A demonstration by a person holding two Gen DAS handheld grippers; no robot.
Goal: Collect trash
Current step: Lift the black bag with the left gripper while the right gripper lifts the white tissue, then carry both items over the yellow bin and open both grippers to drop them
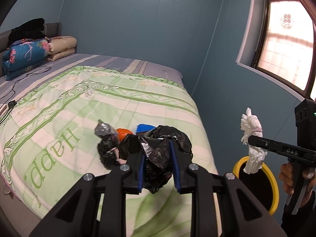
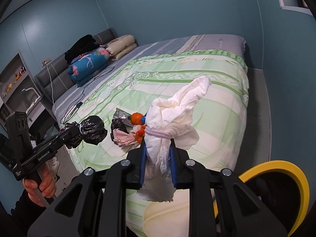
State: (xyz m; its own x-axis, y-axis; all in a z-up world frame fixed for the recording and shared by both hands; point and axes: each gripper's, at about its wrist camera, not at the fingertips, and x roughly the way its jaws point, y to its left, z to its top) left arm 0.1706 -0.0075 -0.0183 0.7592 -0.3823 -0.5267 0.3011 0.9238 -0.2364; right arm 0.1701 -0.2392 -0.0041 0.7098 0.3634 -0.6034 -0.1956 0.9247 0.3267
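Observation:
My left gripper (image 1: pixel 158 148) is shut on a crumpled black plastic bag (image 1: pixel 158 158) and holds it above the bed; it also shows in the right wrist view (image 2: pixel 79 133) with the bag (image 2: pixel 92 130). My right gripper (image 2: pixel 158 150) is shut on a white tissue bundle (image 2: pixel 171 118) tied with a band, held just above the yellow-rimmed trash bin (image 2: pixel 296 179). In the left wrist view the bundle (image 1: pixel 252 140) hangs over the bin (image 1: pixel 274 177). More trash lies on the green quilt (image 1: pixel 79 118): a black crumpled bag (image 1: pixel 106 154), an orange ball-like piece (image 1: pixel 123 133), a blue piece (image 1: pixel 145 128), a pink rag (image 2: pixel 124 137).
Folded blankets and pillows (image 1: pixel 29 51) are stacked at the bed's head. A black cable (image 1: pixel 11 102) runs across the quilt. A shelf unit (image 2: pixel 15 83) stands beside the bed. A window (image 1: pixel 286 39) is in the blue wall on the right.

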